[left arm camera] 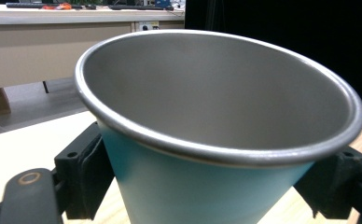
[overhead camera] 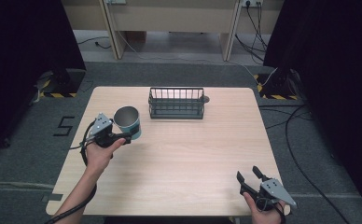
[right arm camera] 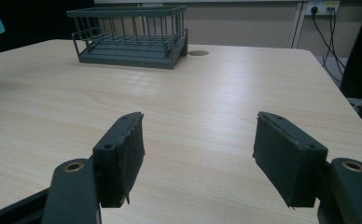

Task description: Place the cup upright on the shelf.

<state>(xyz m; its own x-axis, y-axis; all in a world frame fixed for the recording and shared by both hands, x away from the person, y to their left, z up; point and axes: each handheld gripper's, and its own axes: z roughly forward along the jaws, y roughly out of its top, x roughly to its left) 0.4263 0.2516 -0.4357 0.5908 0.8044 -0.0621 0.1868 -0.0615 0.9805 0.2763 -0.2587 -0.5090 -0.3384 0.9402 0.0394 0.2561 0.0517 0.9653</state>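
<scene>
Showing a light wooden table (overhead camera: 179, 154) from above, with a person's forearms entering at the near edge. The left claw (overhead camera: 123, 136), held in the left hand (overhead camera: 97, 151), is closed on the lower teal wall of a metal cup (overhead camera: 128, 122); in the left gripper view the two black pads (left arm camera: 88, 175) press either side of the cup (left arm camera: 216, 140), whose steel rim tilts toward the camera. The cup sits over the table's left part, near the far edge, just left of a dark wire basket (overhead camera: 176, 102). The basket stands upright at the middle of the far edge, apart from the cup, with a small round hole (overhead camera: 205, 99) in the tabletop beside its right end. The right claw (overhead camera: 250, 176), in the right hand (overhead camera: 263, 212) at the near right corner, holds nothing, its jaws spread wide; the right gripper view shows bare table between them and the basket (right arm camera: 130, 37) well beyond. Nothing lies between cup and basket. Cables (overhead camera: 300, 140) trail over the grey floor to the right.
</scene>
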